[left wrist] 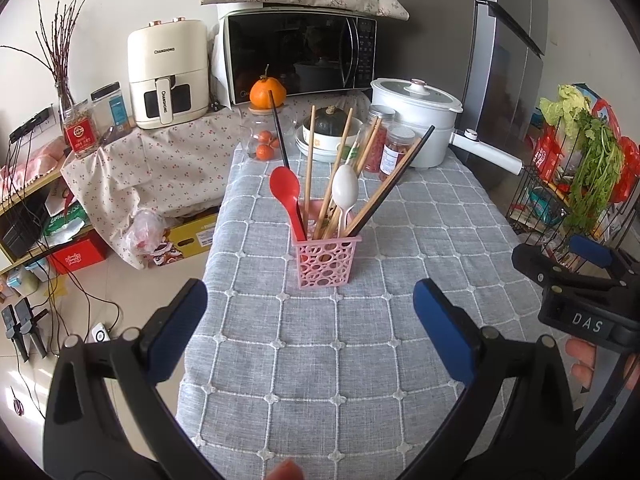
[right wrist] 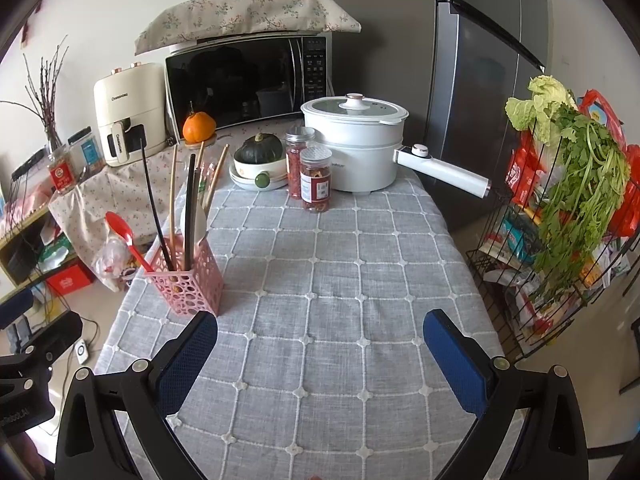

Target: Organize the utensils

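Grey checked tablecloth (right wrist: 328, 280) is lying bare of loose utensils; I'm seeing chopsticks (left wrist: 310, 168) and spoons standing in the pink holder (left wrist: 326, 260). I'm holding left gripper (left wrist: 310, 320) and right gripper (right wrist: 320, 354) spread, empty. Task is looking done.

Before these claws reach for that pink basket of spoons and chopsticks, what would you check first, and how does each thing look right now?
1. Left claw open and empty: ok, nothing between its blue pads.
2. Right claw open and empty: ok.
3. Pink basket upright on the grey tablecloth: ok.
4. Utensils inside the basket: ok; red spoon, white spoon and chopsticks all stand in it, leaning outward.
5. Clear path to the basket: ok; only bare cloth lies between the claws and it.
6. Any utensil left elsewhere on the table: cannot tell; none shows, but the jars and white pot hide the far end.
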`<state>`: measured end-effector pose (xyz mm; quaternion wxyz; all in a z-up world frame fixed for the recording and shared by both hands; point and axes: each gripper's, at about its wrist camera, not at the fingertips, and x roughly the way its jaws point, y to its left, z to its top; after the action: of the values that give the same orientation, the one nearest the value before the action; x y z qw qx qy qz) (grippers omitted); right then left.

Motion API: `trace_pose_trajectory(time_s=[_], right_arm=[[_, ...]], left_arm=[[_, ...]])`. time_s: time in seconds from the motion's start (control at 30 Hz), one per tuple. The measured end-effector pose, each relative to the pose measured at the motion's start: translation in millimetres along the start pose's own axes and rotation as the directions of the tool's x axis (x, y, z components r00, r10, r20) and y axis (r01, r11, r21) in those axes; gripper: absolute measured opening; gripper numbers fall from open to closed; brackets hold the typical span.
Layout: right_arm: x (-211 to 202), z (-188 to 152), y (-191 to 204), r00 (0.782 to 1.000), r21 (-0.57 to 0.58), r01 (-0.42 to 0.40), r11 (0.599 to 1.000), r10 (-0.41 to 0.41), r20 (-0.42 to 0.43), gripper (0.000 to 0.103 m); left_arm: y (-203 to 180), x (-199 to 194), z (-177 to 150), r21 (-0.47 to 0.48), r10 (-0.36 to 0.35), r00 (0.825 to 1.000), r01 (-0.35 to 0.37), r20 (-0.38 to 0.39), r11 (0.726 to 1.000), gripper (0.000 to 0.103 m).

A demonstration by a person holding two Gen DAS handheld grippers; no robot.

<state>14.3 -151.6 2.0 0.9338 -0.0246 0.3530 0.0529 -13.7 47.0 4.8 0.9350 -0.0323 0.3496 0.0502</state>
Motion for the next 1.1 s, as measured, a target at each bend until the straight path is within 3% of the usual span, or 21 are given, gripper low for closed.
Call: trace_pose_trajectory(time_s=[1.1], right_arm=[[0.9, -3.6, 0.0, 1.0, 0.001, 0.0, 1.0, 0.0, -0.005, 0.103]], left_arm=[[-0.2, 1.6, -2.9, -0.039, -0.025, 0.999, 0.024, -0.032, 0.999, 0.102]])
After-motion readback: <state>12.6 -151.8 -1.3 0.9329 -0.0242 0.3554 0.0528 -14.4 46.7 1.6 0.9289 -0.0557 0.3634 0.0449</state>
